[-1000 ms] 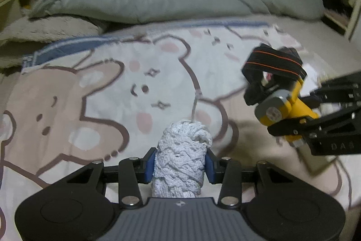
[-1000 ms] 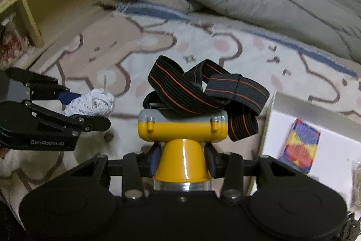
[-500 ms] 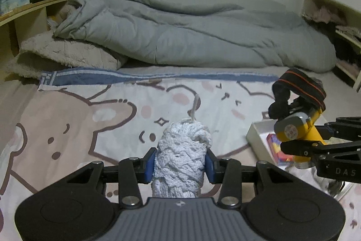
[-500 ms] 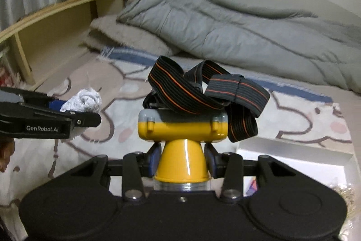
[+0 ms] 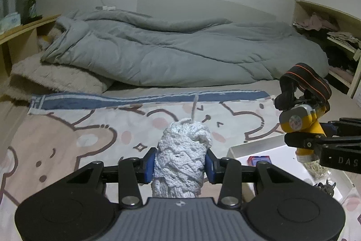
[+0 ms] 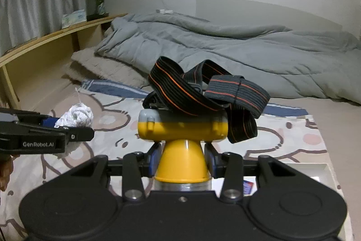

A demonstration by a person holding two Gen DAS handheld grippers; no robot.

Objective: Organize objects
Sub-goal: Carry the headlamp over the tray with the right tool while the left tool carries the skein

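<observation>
My left gripper (image 5: 179, 162) is shut on a white braided rope bundle (image 5: 182, 155), held up above the bear-print blanket; a loose strand sticks up from its top. From the right wrist view the same rope bundle (image 6: 76, 115) shows at the left, in the left gripper (image 6: 67, 128). My right gripper (image 6: 182, 160) is shut on the yellow body of a headlamp (image 6: 182, 128) whose black and orange strap (image 6: 203, 92) piles on top. In the left wrist view the headlamp (image 5: 300, 121) hangs over a white box (image 5: 259, 148) at the right.
The white box holds a small red and blue packet (image 5: 259, 159) and other small items. A grey duvet (image 5: 180, 53) fills the far side of the bed. A wooden shelf (image 6: 45, 42) with a bottle and tissue pack runs along the left. Another shelf (image 5: 334, 42) stands right.
Both grippers have risen and tilted up with their loads, so the wall and duvet now fill the upper view. The white box has slid lower in both views.
</observation>
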